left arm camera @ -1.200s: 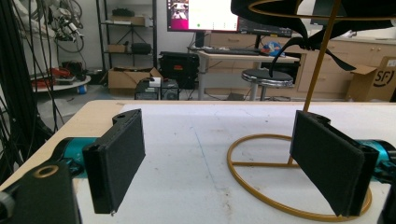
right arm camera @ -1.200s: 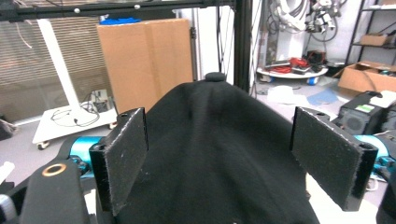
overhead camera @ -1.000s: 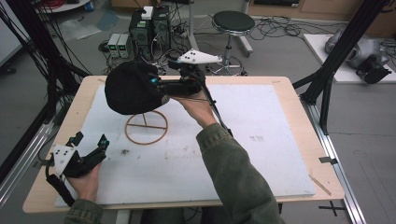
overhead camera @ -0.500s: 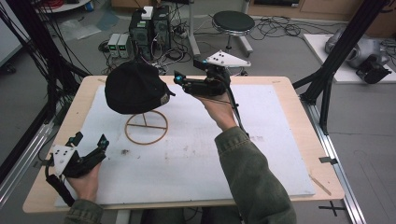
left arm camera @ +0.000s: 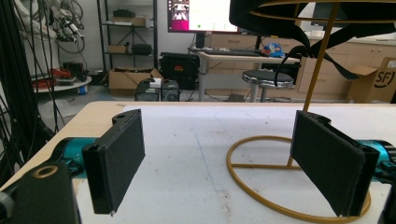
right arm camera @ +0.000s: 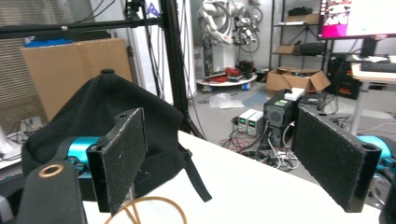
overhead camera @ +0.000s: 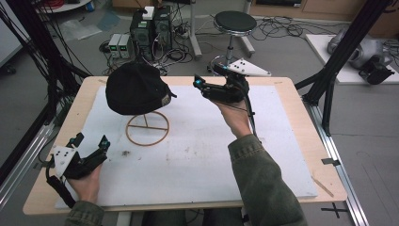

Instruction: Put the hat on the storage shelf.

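— On top of the wire stand (overhead camera: 147,127), what is that dark shape?

— A black cap (overhead camera: 135,88). It sits on the upper ring of the gold stand, toward the far left part of the white mat (overhead camera: 197,155). From the left gripper view you see the cap (left arm camera: 299,14) from below, with its strap hanging down beside the upright rod of the stand (left arm camera: 299,196).

— And the stand's foot?

— A round hoop with crossbars, lying flat on the mat, just in front of the cap in the high view.

— Where is the right gripper?

— The right gripper (overhead camera: 203,85) is held up above the far side of the table (overhead camera: 301,141), to the right of the cap and apart from it. Its jaws are spread wide with nothing between them. In its own view the right gripper (right arm camera: 219,158) looks toward the cap (right arm camera: 93,121), which fills the space behind the left-hand jaw; the strap trails down onto the mat.

— The left one?

— The left gripper (overhead camera: 90,141) rests low near the front left corner of the mat, well apart from the stand. It is also released, jaws wide, holding nothing. Between them, in its own view, the left gripper (left arm camera: 219,163) frames bare mat and part of the hoop.

— Anything beyond the table?

— A round stool (overhead camera: 234,21) and some boxes of electronics (overhead camera: 150,26) on the floor, with cables around them.
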